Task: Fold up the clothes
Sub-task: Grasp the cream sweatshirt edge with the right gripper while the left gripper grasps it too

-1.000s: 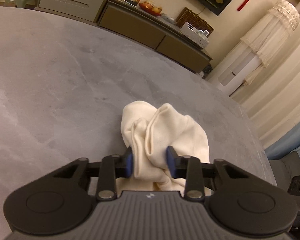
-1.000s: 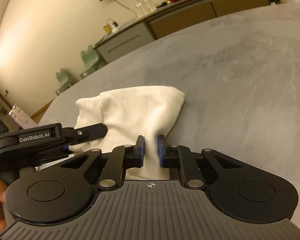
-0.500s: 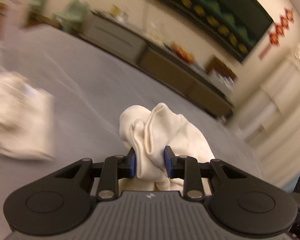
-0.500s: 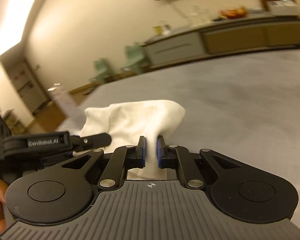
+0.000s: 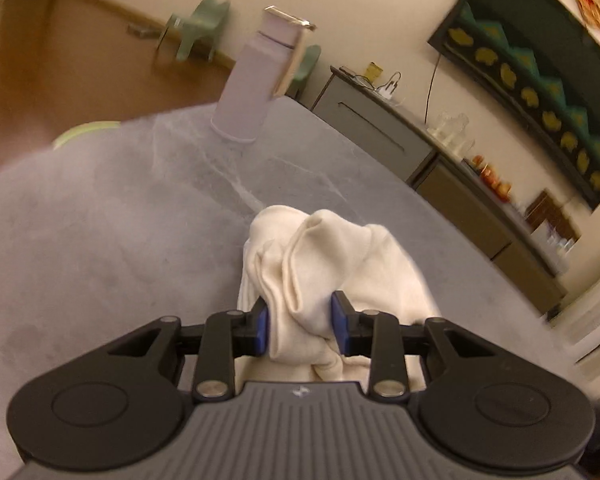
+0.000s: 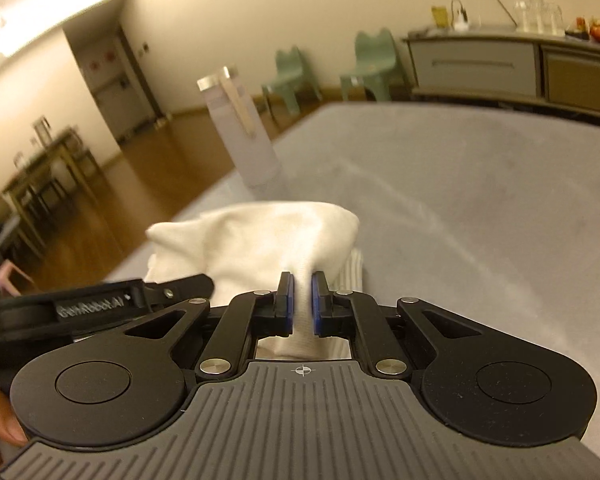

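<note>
A bunched cream-white garment (image 5: 340, 256) is held over the grey table (image 5: 100, 240). My left gripper (image 5: 300, 322) is shut on a thick fold of it, blue pads pressing both sides. In the right wrist view the same white garment (image 6: 268, 236) bulges ahead, and my right gripper (image 6: 302, 306) is shut on a narrow pinch of cloth. The left gripper's black body (image 6: 100, 304) shows at the left of that view, close beside the cloth, with a fingertip of the person's hand (image 6: 4, 432) below it.
A tall pale bottle (image 5: 260, 80) with a strap stands near the table's far edge, also the bottle (image 6: 244, 128) in the right wrist view. A light green plate (image 5: 88, 130) lies at the table's edge. Green chairs (image 6: 328, 72) and a low sideboard (image 6: 512, 64) stand beyond the table.
Both grippers have swung left together with the garment held between them; the bottle and chairs have come into view. Both grips on the cloth stayed shut.
</note>
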### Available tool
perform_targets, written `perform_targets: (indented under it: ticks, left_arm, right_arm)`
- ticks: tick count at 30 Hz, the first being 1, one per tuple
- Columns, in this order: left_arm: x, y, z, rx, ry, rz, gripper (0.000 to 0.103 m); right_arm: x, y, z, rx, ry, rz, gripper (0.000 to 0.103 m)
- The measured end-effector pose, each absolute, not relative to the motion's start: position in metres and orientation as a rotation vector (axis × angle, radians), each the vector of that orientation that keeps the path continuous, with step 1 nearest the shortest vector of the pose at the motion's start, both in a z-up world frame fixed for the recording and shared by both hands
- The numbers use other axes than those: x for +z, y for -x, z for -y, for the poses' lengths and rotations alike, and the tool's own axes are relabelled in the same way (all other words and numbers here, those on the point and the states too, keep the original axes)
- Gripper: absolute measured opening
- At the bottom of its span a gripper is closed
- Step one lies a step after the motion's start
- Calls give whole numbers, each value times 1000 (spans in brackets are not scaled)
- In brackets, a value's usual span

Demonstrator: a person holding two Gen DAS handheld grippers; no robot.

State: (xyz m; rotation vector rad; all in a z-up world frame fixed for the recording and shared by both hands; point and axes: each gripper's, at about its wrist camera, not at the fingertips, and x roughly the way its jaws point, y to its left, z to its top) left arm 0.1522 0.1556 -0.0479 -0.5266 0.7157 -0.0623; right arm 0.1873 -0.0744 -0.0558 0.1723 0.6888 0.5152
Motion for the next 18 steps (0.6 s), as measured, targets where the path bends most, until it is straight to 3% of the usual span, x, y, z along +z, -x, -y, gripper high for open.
perform_targets:
  ticks: [2,3,4,7,10,13,18]
  left_arm:
    - [-43,-150,-160,-84,501,-703,38]
    - [-40,-145,-163,-90,493,-691,39]
    - [-36,-135,-167,-87,492,-664,39]
    - [-19,-112,-172,-60,475,-547,38]
    - [-10,-121,-170,-85,447,-516,38]
    - [-25,-149,-167,-104,446,-602,36]
    - [-62,-175,-177,-97,487,-723,35]
  right_arm:
    - [-68,-193,63,507,-156,-717,12]
    - [-73,-195,58,503,-150,-728,16]
    - [-69,-191,61,499,-157,-715,29]
    - [-49,-178,63,480,-152,-611,38]
    - [-31,-170,56,487,-125,-531,38]
    - [-35,-179,30,530,-80,-563,19]
    - [-71,-207,7,501,-39,-665,18]
